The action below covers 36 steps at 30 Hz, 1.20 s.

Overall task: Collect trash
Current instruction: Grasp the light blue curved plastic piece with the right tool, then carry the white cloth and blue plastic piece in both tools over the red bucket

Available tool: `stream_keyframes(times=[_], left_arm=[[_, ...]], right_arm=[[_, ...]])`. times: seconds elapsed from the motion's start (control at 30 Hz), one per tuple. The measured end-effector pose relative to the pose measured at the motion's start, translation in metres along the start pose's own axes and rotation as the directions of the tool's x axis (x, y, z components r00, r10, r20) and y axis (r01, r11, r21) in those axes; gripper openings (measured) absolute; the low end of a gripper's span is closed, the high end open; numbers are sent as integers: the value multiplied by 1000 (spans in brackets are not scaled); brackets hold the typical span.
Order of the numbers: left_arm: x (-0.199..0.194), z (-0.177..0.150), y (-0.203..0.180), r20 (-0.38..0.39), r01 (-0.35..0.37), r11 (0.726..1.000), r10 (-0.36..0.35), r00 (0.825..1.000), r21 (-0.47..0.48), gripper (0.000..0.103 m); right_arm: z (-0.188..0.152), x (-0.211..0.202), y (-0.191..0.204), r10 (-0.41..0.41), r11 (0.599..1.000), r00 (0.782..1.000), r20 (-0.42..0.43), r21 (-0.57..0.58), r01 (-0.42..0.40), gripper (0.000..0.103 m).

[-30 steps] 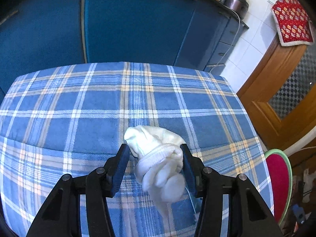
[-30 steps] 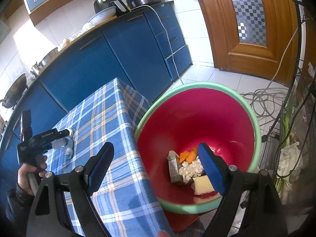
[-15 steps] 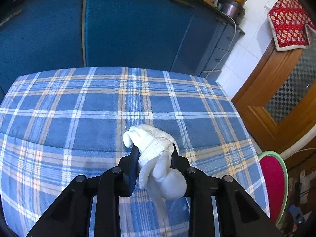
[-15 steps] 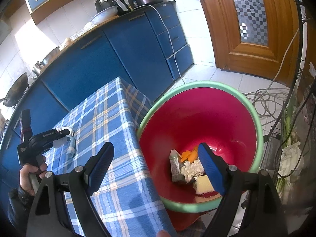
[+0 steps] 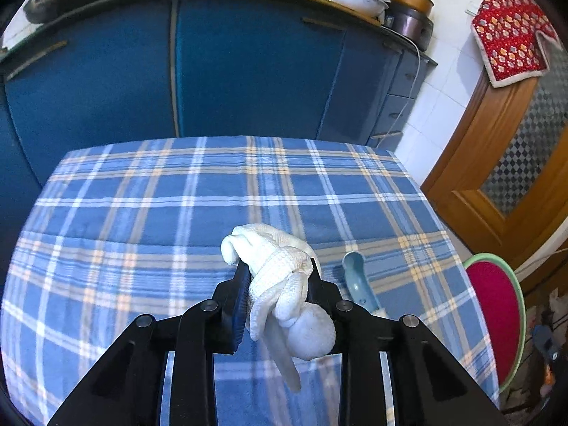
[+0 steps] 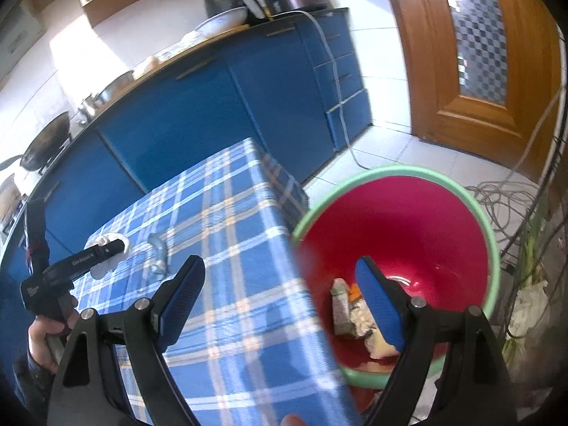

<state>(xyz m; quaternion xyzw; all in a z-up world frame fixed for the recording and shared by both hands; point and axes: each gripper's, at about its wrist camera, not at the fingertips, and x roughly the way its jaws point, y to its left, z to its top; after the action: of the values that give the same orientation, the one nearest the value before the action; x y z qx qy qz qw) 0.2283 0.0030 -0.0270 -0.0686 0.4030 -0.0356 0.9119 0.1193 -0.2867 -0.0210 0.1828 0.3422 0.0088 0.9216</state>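
Now, table: we have the blue plaid tablecloth (image 5: 149, 213) spread out ahead of and beneath the left gripper, and to the left of the right gripper, with blue cabinets (image 5: 248, 71) beyond its far edge.
Basin: a red basin with a green rim (image 6: 397, 234) sits on the floor off the table's right edge; we see it directly under the right gripper's right finger, and at the far right of the left wrist view (image 5: 497, 319).
Basin contents: down in the bottom, just behind that right finger, lies a heap of scraps (image 6: 351, 316), with a small carton, something orange and crumpled paper among them; we can't make out more.
Left gripper: the left gripper (image 5: 277, 298) is clamped narrow on a white knotted cloth wad (image 5: 280, 284), both pads pressing its sides.
Wad: it bulges out past the fingertips and hangs down toward the camera in a round knot and a loose tail; we read it as lifted off the cloth, though the gap is hard to judge.
Left gripper, side on: from the right wrist view we spot it far to the left (image 6: 117, 248), gripped by a hand (image 6: 49, 333).
Right gripper: the right gripper (image 6: 280, 301) stands wide, nothing between its blue pads, straddling the table's edge and the basin.
Small item: a pale blue spoon-like piece (image 5: 356, 280) lies on the tablecloth just right of the left gripper's fingertips.
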Motion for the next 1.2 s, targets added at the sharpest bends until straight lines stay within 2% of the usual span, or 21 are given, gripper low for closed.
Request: stream_keyframes(times=[0.13,0.37,0.6,0.9,1.2], left_arm=[[-6,-5,6,28,-37,999,37,999,14,29],[-5,-8,25,33,-62,998,63,997,-27,29],[-1,-11,40,34,-83,995,85,996,-62,29],[4,-13,51,19,-71,993,73,997,-97,29],[3,-13,53,23,-60,993,62,998,-106,29]], right_arm=[[4,10,25,22,998,1000,-17,-61,-23,87],[8,33,74,51,982,998,-46,-182,-59,87],[4,69,114,71,965,992,-106,-244,-95,86],[-6,118,151,67,937,978,-198,-324,-129,66],[-17,142,159,60,925,965,-253,-349,-149,24]])
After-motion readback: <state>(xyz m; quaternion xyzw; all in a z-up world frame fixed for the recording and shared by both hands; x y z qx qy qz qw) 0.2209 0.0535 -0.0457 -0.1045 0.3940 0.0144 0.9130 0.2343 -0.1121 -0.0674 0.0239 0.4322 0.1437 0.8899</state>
